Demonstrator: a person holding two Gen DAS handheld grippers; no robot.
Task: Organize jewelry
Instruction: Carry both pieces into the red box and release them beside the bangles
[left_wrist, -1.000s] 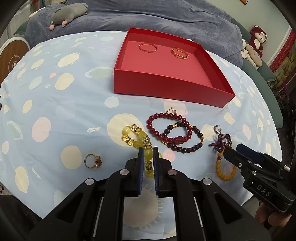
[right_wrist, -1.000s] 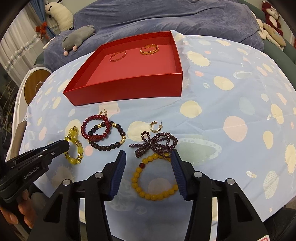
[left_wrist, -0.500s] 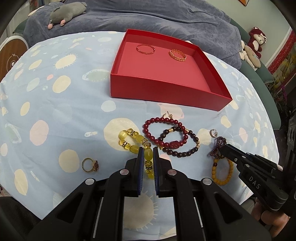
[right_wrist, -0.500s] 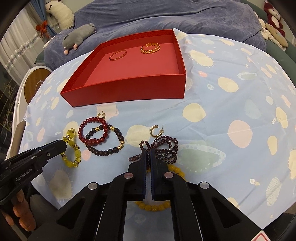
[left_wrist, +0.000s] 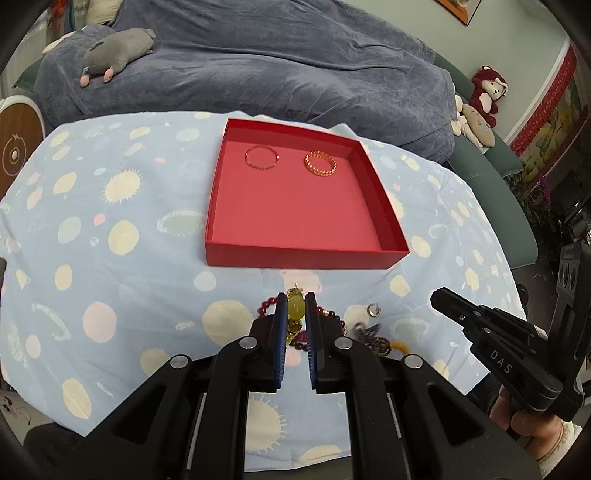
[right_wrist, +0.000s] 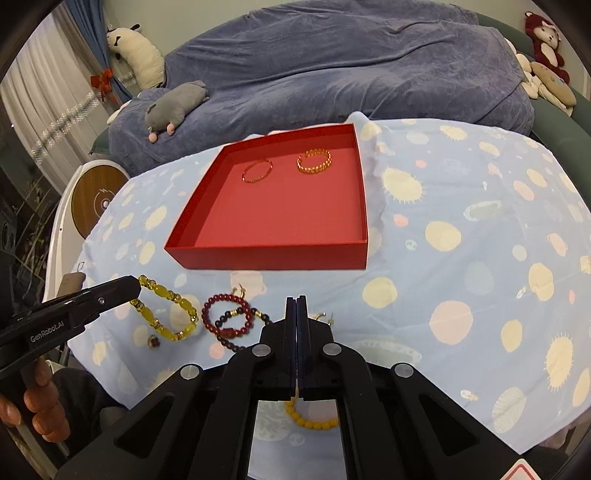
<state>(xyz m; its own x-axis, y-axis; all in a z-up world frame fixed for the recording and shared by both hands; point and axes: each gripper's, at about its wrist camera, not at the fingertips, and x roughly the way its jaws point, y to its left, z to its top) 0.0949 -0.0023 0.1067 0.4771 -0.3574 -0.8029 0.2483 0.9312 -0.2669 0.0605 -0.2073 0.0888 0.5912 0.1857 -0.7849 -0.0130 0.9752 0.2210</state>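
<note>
My left gripper (left_wrist: 295, 297) is shut on a yellow bead bracelet (left_wrist: 295, 308) and holds it lifted above the cloth; the bracelet hangs from its tip in the right wrist view (right_wrist: 166, 314). My right gripper (right_wrist: 296, 299) is shut; whether it grips the orange bead bracelet (right_wrist: 314, 421) below its jaws is hidden. A red tray (left_wrist: 303, 254) holds a thin red bangle (left_wrist: 261, 157) and a gold chain bangle (left_wrist: 320, 163). A red bead bracelet (right_wrist: 225, 314) and a dark bead bracelet lie overlapped in front of the tray (right_wrist: 266, 256).
A gold ring (right_wrist: 153, 341) lies at the cloth's near left edge. A small earring (left_wrist: 373, 309) and a purple bead bow (left_wrist: 373, 334) lie on the spotted blue cloth (left_wrist: 110, 229). A blue-covered sofa with plush toys stands behind.
My left gripper has lifted the yellow bracelet off the cloth and moved forward towards the tray. My right gripper, open a second ago, has shut over the orange bracelet and purple bow and has risen.
</note>
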